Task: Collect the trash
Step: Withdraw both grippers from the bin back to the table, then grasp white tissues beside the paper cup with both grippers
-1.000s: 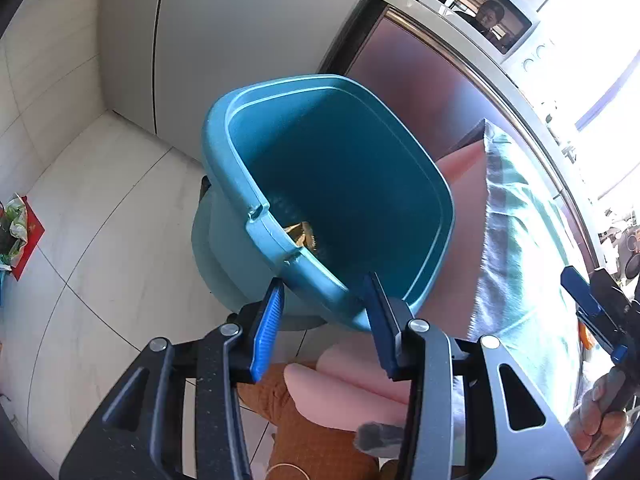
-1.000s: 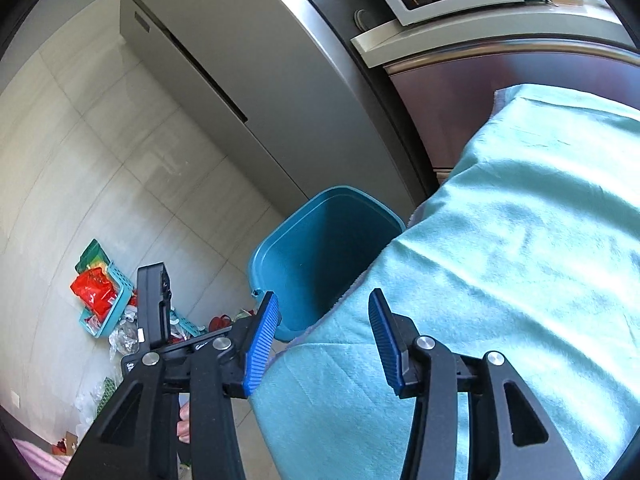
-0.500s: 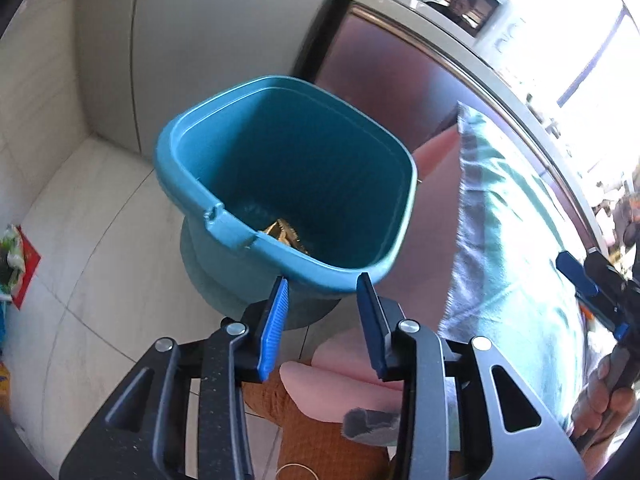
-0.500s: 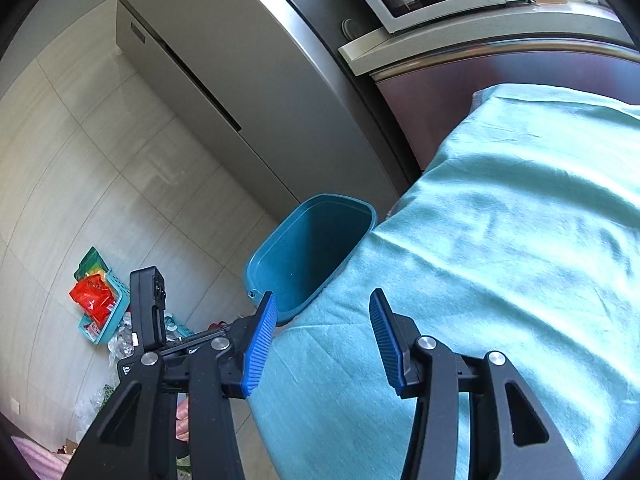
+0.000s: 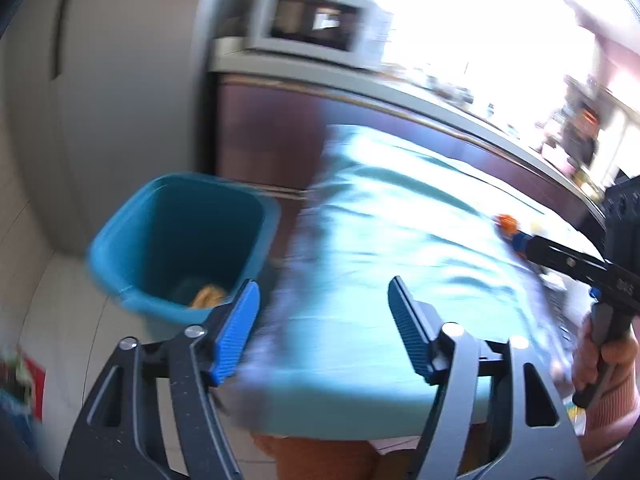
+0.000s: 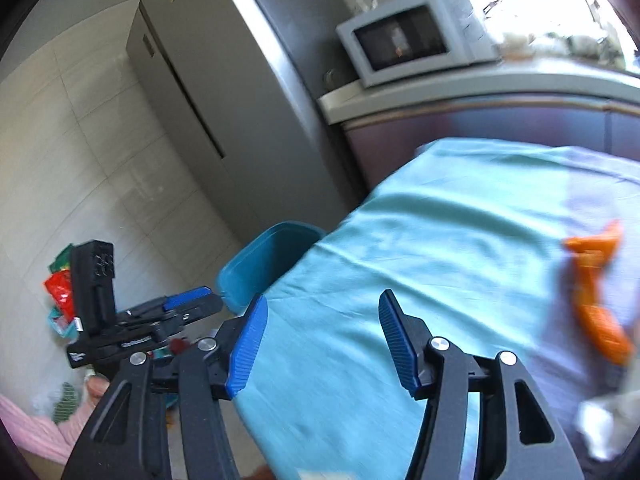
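Note:
A blue trash bin [image 5: 176,240] stands on the floor left of a table under a teal cloth [image 5: 400,248]; a yellowish scrap [image 5: 208,296] lies inside it. My left gripper [image 5: 322,328] is open and empty over the table's near left edge, right of the bin. My right gripper [image 6: 320,344] is open and empty above the cloth [image 6: 420,264]. An orange wrapper [image 6: 596,292] lies on the cloth at the right, with a white crumpled piece [image 6: 600,428] below it. The bin also shows in the right wrist view [image 6: 264,264].
A steel fridge [image 6: 224,92] stands behind the bin. A microwave [image 6: 412,40] sits on a counter beyond the table. Baskets of coloured packets [image 6: 60,292] lie on the tiled floor at the left. Both views are motion-blurred.
My left gripper swung right from over the bin to the table edge and its jaws opened wider. My right gripper also panned right, bringing the orange wrapper into view.

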`<state>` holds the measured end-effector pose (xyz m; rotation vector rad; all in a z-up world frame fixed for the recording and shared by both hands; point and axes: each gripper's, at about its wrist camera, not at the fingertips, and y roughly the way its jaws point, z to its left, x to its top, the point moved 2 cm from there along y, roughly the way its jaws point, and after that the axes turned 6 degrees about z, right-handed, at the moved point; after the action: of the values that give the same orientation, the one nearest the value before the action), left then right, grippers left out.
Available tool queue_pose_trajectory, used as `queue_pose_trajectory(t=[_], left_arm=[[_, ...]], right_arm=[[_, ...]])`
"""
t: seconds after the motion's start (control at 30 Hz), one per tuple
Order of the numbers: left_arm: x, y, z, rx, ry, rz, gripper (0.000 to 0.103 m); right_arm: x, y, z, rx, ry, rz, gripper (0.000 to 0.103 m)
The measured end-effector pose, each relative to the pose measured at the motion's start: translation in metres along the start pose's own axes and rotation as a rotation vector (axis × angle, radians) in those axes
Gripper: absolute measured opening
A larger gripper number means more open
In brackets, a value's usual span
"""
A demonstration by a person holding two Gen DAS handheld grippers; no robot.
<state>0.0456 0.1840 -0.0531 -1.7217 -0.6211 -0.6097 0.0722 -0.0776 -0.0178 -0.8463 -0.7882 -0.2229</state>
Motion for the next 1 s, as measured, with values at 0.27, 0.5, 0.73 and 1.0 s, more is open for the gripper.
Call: queue_pose_trajectory(t=[0.27,0.5,0.73,1.0], left_arm=[[0.009,0.036,-0.112,-0.2,0.204,0.039,0.071],[0.001,0.063,-0.207,-0.3,0.373,0.082,0.071],[-0.003,0.09,-0.273,-0.351,0.485,0.125,0.071],[-0.011,0.129,-0.312,-0.301,0.503,0.26,0.052]], right_arm=[[-0.026,-0.088,-0.051,-0.205,0.087,-0.131,0.057],[-0.062,-0.161,-0.099,-0.363,0.209,-0.219,0.057],[-0.085,-0.182,-0.125,-0.421,0.256,-0.236,0.057],[-0.063,-0.155,-0.139,-0.449,0.176,-0.179,0.057]])
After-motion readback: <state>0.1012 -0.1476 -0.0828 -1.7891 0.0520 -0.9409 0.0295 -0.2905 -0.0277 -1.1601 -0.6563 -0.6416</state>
